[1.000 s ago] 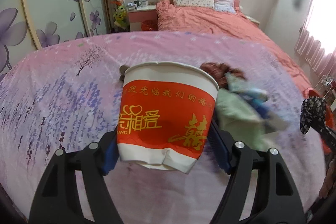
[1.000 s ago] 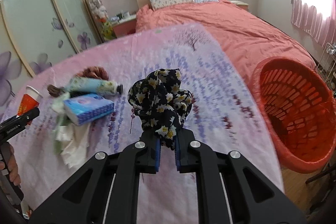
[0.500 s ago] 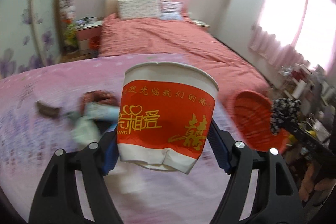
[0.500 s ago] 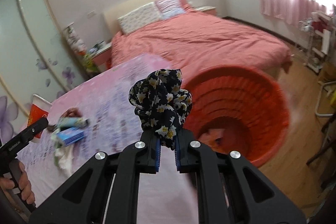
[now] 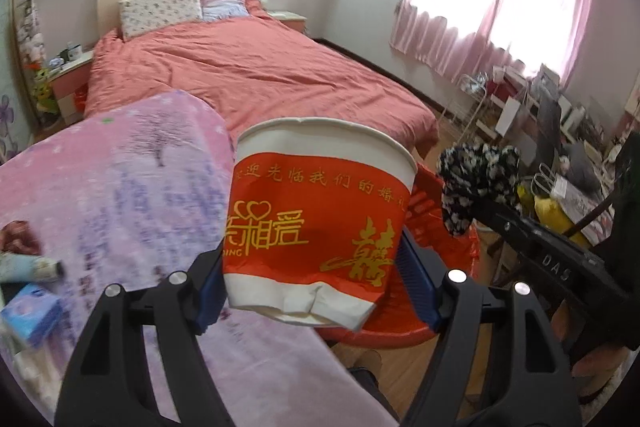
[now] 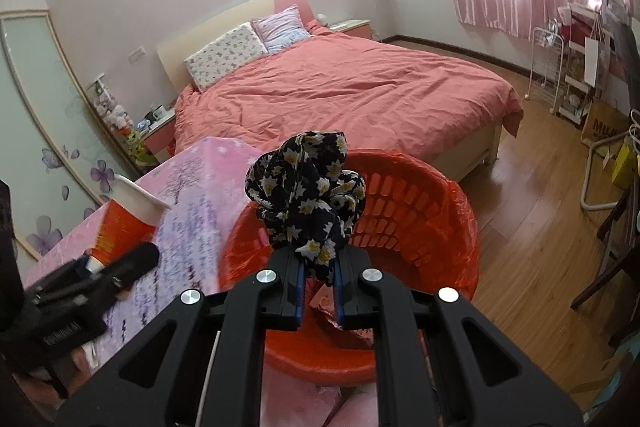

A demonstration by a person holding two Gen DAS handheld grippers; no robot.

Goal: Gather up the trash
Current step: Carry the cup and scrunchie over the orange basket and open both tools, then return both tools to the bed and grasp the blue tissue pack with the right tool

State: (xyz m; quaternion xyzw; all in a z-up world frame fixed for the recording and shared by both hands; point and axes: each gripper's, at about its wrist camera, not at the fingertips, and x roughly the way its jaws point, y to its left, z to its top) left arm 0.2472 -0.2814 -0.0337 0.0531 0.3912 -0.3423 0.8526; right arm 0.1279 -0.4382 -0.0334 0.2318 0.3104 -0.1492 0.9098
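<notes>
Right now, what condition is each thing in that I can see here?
paper cup: upright, base crumpled, clamped in the left hand-held gripper.
floral cloth: bunched, pinched in the right hand-held gripper above the basket.
red basket: upright on the floor, lined with a red bag, scraps inside.
tissue pack: lying on the pink blanket.

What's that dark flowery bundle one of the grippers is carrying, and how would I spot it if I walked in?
Start at the big bed with the salmon-red quilt, then look down to the round red basket on the floor at its foot. Hanging over that basket, pinched in the right gripper, is a bunched black cloth. Its white-and-yellow flower print sets it apart from the plain red around it.
</notes>
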